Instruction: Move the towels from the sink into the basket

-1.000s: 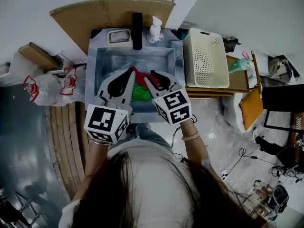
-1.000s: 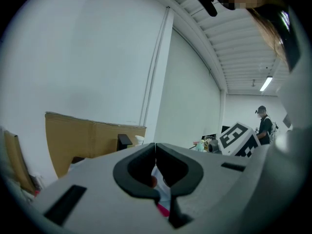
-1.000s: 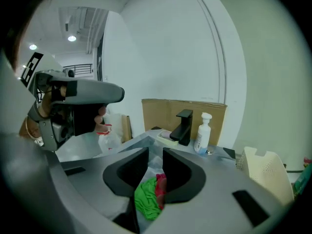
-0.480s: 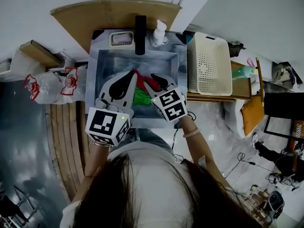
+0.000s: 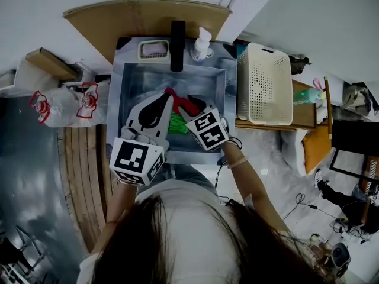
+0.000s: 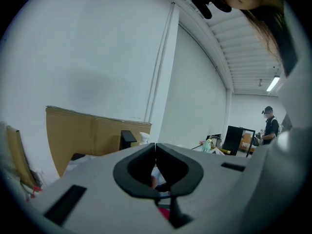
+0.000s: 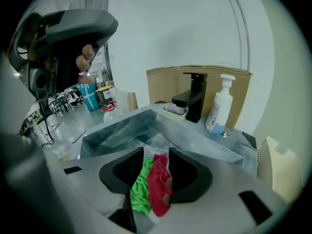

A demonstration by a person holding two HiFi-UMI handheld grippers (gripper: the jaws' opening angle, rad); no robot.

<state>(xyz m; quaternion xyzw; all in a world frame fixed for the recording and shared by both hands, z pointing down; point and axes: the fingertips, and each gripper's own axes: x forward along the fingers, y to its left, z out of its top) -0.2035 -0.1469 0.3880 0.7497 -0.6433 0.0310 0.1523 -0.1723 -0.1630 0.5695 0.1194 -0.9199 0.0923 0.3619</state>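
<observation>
Right gripper view: right tongs [image 7: 156, 152] just opening, towels [image 7: 155, 186] between; left tongs [image 6: 155, 146] pressed together.

Black faucet [image 5: 177, 45]; soap dish [image 5: 153, 49] at its left, pump bottle [image 5: 202, 45] at its right; cardboard sheet [image 5: 142, 16] behind.

We see a grey metal sink [image 5: 142, 81] holding a crumpled green towel [image 5: 176, 123] and a red towel [image 5: 185, 104]; on its far rim stand a pale soap dish [image 5: 153, 49], a black faucet [image 5: 177, 37] and a white pump bottle [image 5: 202, 43], left to right.
</observation>
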